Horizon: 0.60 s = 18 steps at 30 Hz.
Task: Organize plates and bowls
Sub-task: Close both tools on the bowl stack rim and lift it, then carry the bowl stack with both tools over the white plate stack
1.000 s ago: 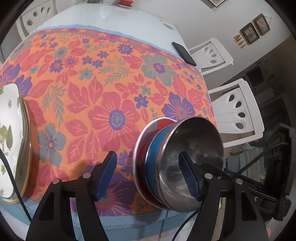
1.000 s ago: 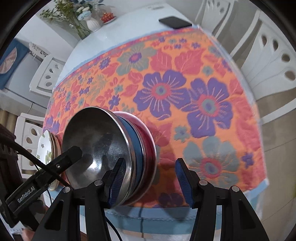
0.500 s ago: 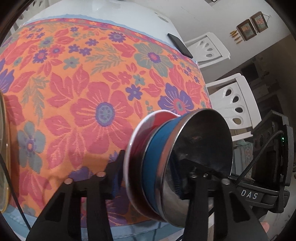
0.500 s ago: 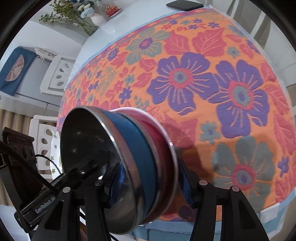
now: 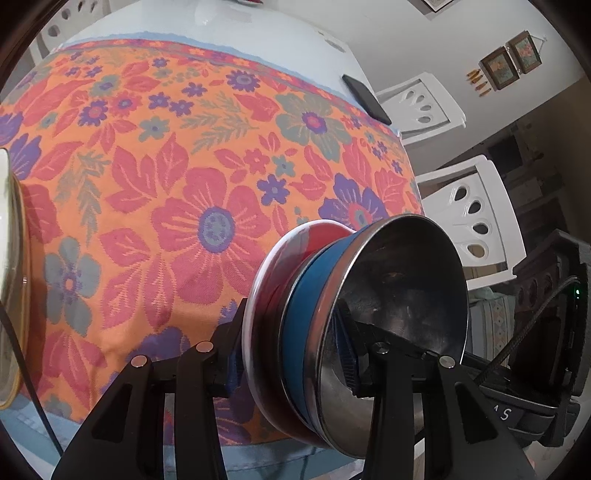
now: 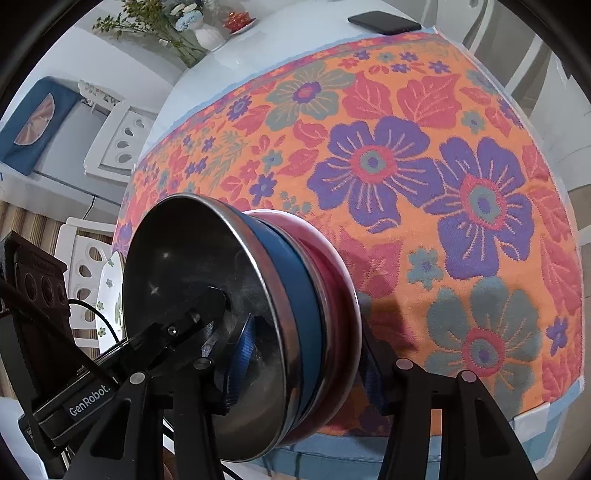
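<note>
A nested bowl stack, a steel bowl (image 5: 399, 295) inside a blue bowl (image 5: 299, 317) inside a red bowl (image 5: 269, 280), is tipped on edge above the floral tablecloth (image 5: 177, 177). My left gripper (image 5: 291, 354) is shut on the stack's walls, one finger inside the steel bowl and one outside the red bowl. My right gripper (image 6: 303, 354) grips the same stack (image 6: 295, 302) the same way from the other side. A stack of white patterned plates (image 5: 9, 277) lies at the table's left edge and also shows in the right wrist view (image 6: 110, 295).
A black phone (image 5: 365, 98) lies at the far right of the table. A vase of flowers (image 6: 199, 26) and a small red dish (image 6: 238, 20) stand at the far end. White chairs (image 5: 476, 218) ring the table.
Both grippers closed from open onto the bowl stack's walls. The stack has tipped further on edge and risen off the cloth.
</note>
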Available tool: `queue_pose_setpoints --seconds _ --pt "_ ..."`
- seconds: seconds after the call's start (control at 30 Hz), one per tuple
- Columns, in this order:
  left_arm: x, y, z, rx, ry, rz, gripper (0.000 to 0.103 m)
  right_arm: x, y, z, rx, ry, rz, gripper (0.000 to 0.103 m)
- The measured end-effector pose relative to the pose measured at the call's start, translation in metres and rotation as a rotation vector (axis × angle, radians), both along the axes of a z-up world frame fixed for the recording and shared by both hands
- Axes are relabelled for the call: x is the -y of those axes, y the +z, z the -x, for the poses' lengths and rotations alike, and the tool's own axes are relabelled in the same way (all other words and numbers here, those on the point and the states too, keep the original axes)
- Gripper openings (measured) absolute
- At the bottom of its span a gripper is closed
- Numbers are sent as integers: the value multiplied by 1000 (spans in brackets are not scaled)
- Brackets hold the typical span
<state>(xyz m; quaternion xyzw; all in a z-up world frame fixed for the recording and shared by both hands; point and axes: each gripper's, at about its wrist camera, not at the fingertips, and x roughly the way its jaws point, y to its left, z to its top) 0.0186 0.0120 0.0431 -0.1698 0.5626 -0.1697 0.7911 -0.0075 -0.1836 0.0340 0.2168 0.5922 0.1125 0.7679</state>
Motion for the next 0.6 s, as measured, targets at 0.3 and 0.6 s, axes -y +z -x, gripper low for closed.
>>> queue_pose_setpoints --seconds 0.3,0.6 --pt "-34 51 -1 95 57 21 38 -32 52 -11 91 29 17 52" --pt "-125 99 -2 182 106 -11 38 -124 96 -23 181 71 -19 52"
